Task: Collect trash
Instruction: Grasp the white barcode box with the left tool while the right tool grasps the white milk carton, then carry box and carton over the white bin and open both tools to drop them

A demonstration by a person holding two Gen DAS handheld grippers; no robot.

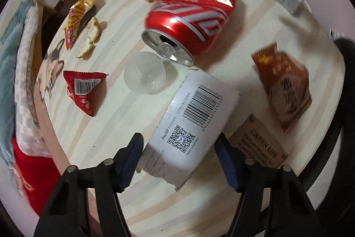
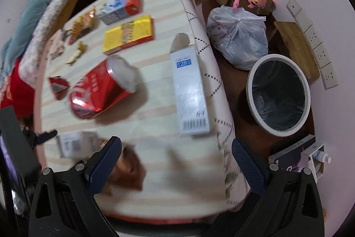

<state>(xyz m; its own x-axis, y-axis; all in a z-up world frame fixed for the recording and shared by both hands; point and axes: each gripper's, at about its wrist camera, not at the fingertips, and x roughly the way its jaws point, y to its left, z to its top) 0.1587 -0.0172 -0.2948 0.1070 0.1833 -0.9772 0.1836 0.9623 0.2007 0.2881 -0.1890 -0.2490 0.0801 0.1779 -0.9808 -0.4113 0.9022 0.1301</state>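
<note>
Nothing is binned yet: the waste bin [image 2: 278, 94], on the floor at 3 o'clock of the worktop [image 2: 155, 161], looks empty. Left hand-held gripper [image 1: 178, 147] straddles the white carton [image 1: 193, 123], pads apparently not pressing. Right hand-held gripper [image 2: 176, 153] hangs spread, empty. The red can [image 1: 193, 12] and wrappers remain.

cans: one red can [image 1: 195, 12]
boxes: five, among them a white box [image 1: 190, 132]
snack wrappers: three, one a red packet [image 1: 85, 90]
plastic cups: one [image 1: 145, 76]
bins: one [image 2: 278, 94]

Dented red can [image 1: 193, 12] on its side, white box [image 1: 190, 126] flat
</note>
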